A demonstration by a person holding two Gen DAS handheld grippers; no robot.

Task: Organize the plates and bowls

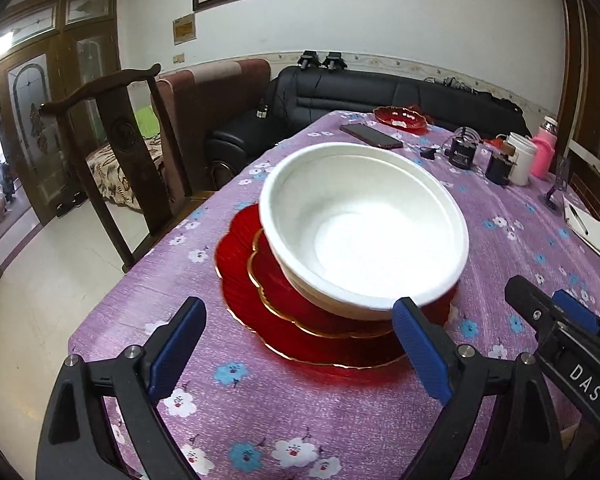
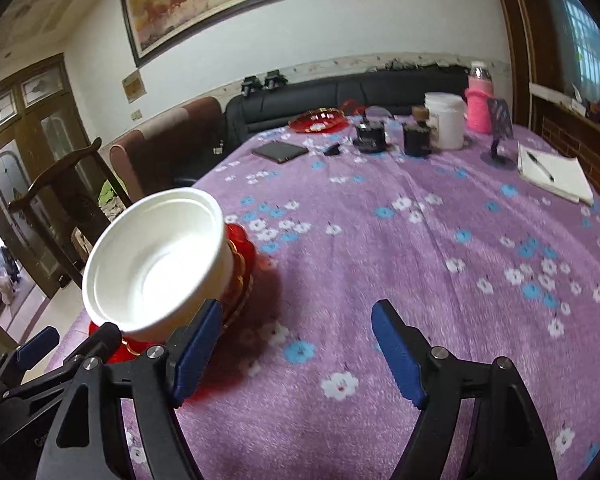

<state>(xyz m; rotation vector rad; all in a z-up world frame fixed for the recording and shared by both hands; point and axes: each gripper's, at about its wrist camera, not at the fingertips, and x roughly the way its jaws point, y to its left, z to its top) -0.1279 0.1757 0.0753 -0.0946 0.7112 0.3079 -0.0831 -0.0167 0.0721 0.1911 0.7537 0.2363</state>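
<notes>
A plain white bowl [image 1: 364,228], deep-sided with a thick rolled rim and a smooth, unmarked inside, sits on a stack of two red plates near the front left corner of the tabletop [image 1: 340,420], which is draped in a purple cloth printed with white and blue flowers. The upper red plate [image 1: 276,276] is the smaller, scalloped and edged in gold; the larger red plate [image 1: 252,320] beneath it has a fluted, glassy surface and its own thin gold rim. The bowl appears tilted, its near edge overhanging the plates toward the left claw [image 1: 300,344], whose blue-padded fingers stand wide apart; the right-hand pad lies just at the bowl's lower rim, though whether it touches cannot be told, and nothing is gripped between them. The right claw [image 2: 296,344] is likewise spread wide over bare cloth, holding nothing, with the bowl and plates just off its left finger. At the far end of the tabletop lie a red dish [image 1: 400,119], a dark phone [image 1: 371,136], a white jar [image 1: 521,158], a pink bottle [image 1: 544,152], small dark containers and an open notebook [image 2: 556,174] with a pen. A dark wooden chair [image 1: 112,152] and a black sofa [image 1: 340,92] stand beyond the table.
</notes>
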